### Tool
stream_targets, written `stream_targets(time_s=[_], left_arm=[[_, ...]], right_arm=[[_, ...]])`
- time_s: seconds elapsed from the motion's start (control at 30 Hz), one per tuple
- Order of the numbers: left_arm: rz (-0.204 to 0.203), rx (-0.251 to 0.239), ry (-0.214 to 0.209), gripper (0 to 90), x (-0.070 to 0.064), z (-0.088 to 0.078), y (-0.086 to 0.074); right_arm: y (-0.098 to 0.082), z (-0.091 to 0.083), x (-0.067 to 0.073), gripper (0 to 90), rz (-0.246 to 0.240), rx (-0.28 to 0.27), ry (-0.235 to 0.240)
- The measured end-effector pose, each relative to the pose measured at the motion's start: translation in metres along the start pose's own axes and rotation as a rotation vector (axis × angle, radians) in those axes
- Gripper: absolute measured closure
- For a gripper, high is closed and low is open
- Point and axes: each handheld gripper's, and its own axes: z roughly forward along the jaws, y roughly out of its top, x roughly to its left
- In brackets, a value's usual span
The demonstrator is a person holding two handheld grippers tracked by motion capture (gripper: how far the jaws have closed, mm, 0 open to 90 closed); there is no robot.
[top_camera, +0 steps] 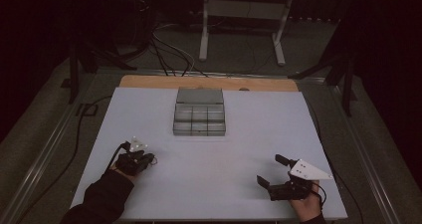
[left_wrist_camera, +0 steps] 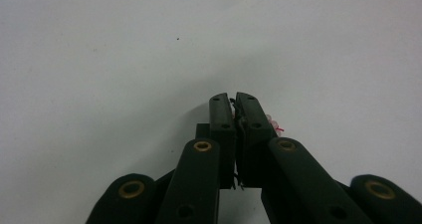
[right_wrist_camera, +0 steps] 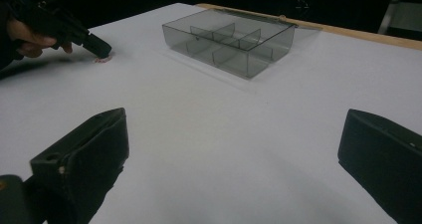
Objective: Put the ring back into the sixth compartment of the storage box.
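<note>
Left gripper (top_camera: 149, 159): at the near left of the white table (top_camera: 249, 149), jaws closed on a small pink thing (left_wrist_camera: 273, 123), apparently thin and wiry, too small to identify, lying on the table surface. Right gripper (top_camera: 271, 170): near right, jaws wide apart, holding nothing. Clear grey plastic compartment box (top_camera: 199, 118): table's far middle, lid open, well apart from both grippers.

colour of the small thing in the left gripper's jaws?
Pink, with a red bit; clearest in the left gripper view.
</note>
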Motion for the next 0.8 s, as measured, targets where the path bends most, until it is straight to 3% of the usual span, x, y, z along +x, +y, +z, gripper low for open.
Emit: stream_targets(time_s=[0.27,0.8], left_arm=[[0.001,-0.017,-0.007,90.0,-0.002,-0.002,0.001],[0.03,-0.072,0.02,90.0,-0.004,-0.016,0.007]], right_arm=[[0.0,0.0,0.0,0.0,-0.001,0.001,0.0],[0.0,0.001,0.0,0.0,-0.003,0.002,-0.003]])
